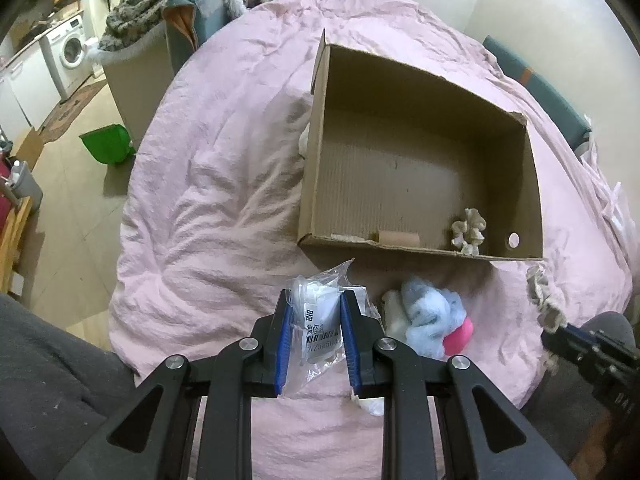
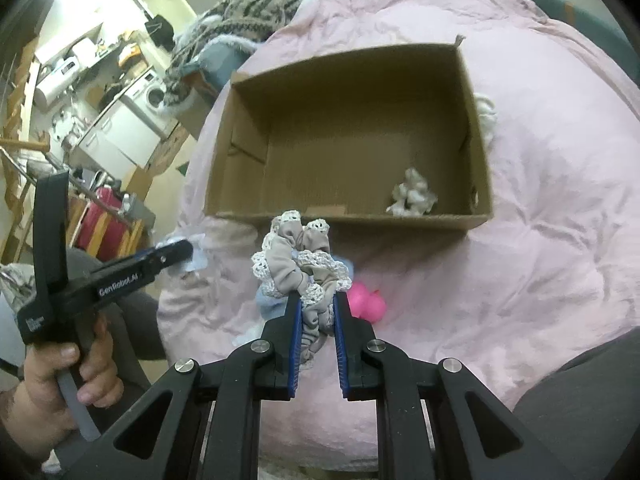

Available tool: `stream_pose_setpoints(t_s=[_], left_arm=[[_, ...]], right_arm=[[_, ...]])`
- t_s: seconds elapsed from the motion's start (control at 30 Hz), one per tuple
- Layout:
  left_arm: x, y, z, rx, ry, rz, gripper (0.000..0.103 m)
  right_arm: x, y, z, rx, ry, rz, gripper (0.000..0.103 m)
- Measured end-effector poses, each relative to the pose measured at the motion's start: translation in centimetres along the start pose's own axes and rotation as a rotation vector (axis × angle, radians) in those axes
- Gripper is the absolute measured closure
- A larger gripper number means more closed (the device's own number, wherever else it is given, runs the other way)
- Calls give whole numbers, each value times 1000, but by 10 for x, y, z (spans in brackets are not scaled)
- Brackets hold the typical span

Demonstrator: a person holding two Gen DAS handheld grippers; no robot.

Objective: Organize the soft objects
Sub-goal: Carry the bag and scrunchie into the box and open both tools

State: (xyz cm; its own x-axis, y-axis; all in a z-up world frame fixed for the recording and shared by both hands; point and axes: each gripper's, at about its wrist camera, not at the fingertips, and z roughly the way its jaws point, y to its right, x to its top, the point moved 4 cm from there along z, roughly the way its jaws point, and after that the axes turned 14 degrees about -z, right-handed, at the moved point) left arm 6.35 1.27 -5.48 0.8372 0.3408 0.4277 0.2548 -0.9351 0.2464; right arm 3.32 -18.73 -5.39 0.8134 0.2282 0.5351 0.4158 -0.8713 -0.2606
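Pink bedding (image 2: 540, 208): right tool (image 2: 316, 304) pinches beige lace-edged scrunchie (image 2: 304, 264), crumpled.

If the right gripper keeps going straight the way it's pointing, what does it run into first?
Most likely the near wall of the cardboard box. The right gripper, shut on the lace-trimmed scrunchie, points at that front edge over the pink bedding. If it is held higher than the rim, it would pass over; depth is unclear.
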Motion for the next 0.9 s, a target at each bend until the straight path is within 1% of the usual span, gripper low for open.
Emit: stream_pose_setpoints(t_s=[0.17,0.33,0.4,0.53,0.73,0.9], left_arm=[[7,4,-6,0,35,13,82],[27,16,-7,-3,78,48,82],[38,23,-8,-13,92,62,82],[54,37,-8,-20,134,109,82],[71,58,4,-43,174,156,82],[75,63,29,-38,155,149,82]], right_arm=[[7,11,-1,-3,34,28,86],[25,25,-4,-1,63,60,86],[37,25,-7,-40,87,29,86],[56,35,-3,-59,109,36,86],[77,53,17,-79,100,68,86],[82,65,44,-81,69,109,86]])
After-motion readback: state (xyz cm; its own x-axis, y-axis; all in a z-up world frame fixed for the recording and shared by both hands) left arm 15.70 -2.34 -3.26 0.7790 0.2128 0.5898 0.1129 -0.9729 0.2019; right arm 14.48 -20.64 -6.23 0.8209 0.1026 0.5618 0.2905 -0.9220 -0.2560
